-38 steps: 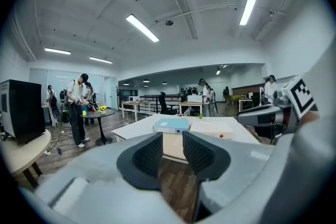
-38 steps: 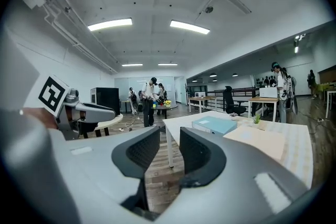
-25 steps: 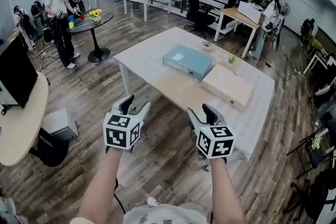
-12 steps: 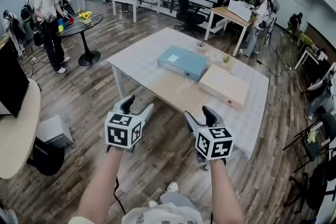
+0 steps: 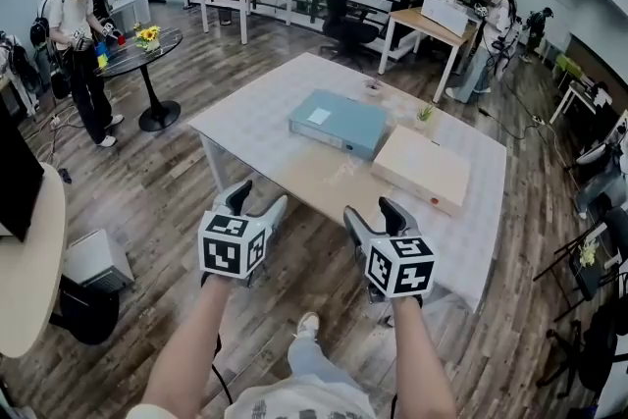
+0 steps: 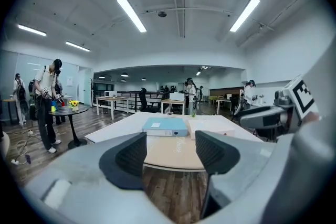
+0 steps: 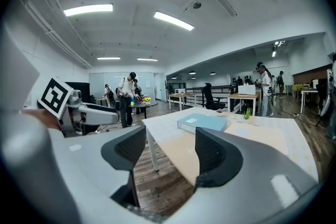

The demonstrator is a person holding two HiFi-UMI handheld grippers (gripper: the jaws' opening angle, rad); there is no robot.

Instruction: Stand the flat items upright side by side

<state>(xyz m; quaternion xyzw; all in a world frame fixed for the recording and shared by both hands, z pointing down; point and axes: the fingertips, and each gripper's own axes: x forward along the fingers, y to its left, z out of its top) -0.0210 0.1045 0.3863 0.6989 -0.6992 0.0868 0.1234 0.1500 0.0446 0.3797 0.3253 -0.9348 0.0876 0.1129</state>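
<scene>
Two flat items lie side by side on the white table (image 5: 250,118): a light blue binder (image 5: 339,123) and a beige one (image 5: 424,170) to its right. Both lie flat. My left gripper (image 5: 257,196) and right gripper (image 5: 371,211) hover over the wooden floor, short of the table's near edge, well apart from both items. Each is open with nothing between its jaws. In the left gripper view, the blue binder (image 6: 165,126) shows beyond the left gripper (image 6: 170,152). The right gripper view has the blue binder (image 7: 202,122) and the beige binder (image 7: 262,131) beyond the right gripper (image 7: 170,152).
A small plant (image 5: 425,113) stands on the table behind the binders. A round black table (image 5: 137,49) with flowers and people beside it is at the far left. A curved pale desk (image 5: 25,260) and a white box (image 5: 93,260) lie left of me. More desks and a chair (image 5: 339,15) are behind.
The scene has slid left in the head view as I step toward the table; a shoe and leg now show below. Both grippers keep their places in the view, still empty.
</scene>
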